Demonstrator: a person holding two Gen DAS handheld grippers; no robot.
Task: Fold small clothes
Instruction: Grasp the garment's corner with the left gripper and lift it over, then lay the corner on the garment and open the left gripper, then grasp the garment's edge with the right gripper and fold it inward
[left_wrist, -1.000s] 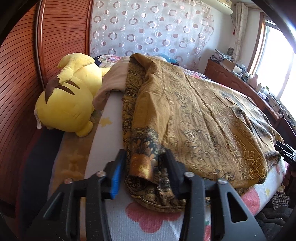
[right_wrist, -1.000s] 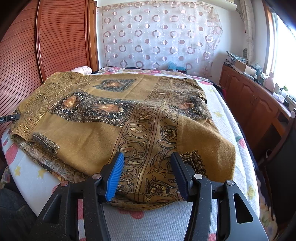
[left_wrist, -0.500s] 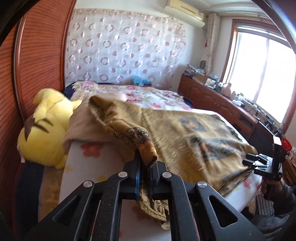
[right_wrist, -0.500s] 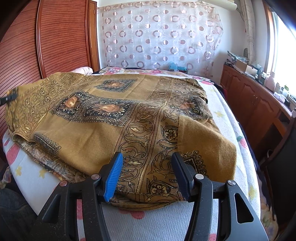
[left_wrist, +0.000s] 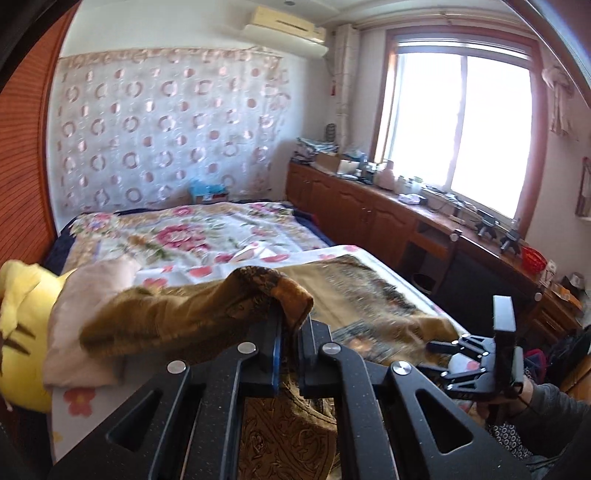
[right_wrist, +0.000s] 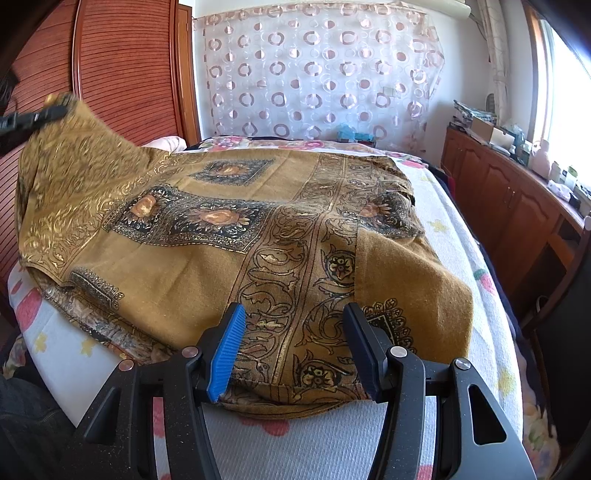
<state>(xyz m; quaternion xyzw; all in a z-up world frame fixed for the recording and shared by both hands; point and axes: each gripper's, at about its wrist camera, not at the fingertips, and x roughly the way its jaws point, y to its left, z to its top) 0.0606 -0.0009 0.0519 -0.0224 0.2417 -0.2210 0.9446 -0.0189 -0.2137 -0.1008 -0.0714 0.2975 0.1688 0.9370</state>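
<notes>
A mustard-brown garment (right_wrist: 229, 236) with gold and black ornament lies spread on the bed. My left gripper (left_wrist: 290, 325) is shut on one edge of the garment (left_wrist: 207, 310) and holds it lifted above the bed; in the right wrist view it shows at the far left (right_wrist: 55, 110) with the cloth raised. My right gripper (right_wrist: 295, 343) is open, its jaws on either side of the garment's near hem, low over the bed. It also shows in the left wrist view (left_wrist: 443, 360).
A yellow plush toy (left_wrist: 18, 332) and a beige pillow (left_wrist: 85, 295) lie at the bed's left side by the wooden headboard (right_wrist: 122, 74). Wooden cabinets (right_wrist: 517, 206) with clutter run along the right under the window. The floral bed sheet (left_wrist: 192, 236) stretches behind.
My left gripper closed on the garment's edge and has lifted it up, swinging toward the right. My right gripper has stayed open in the same place.
</notes>
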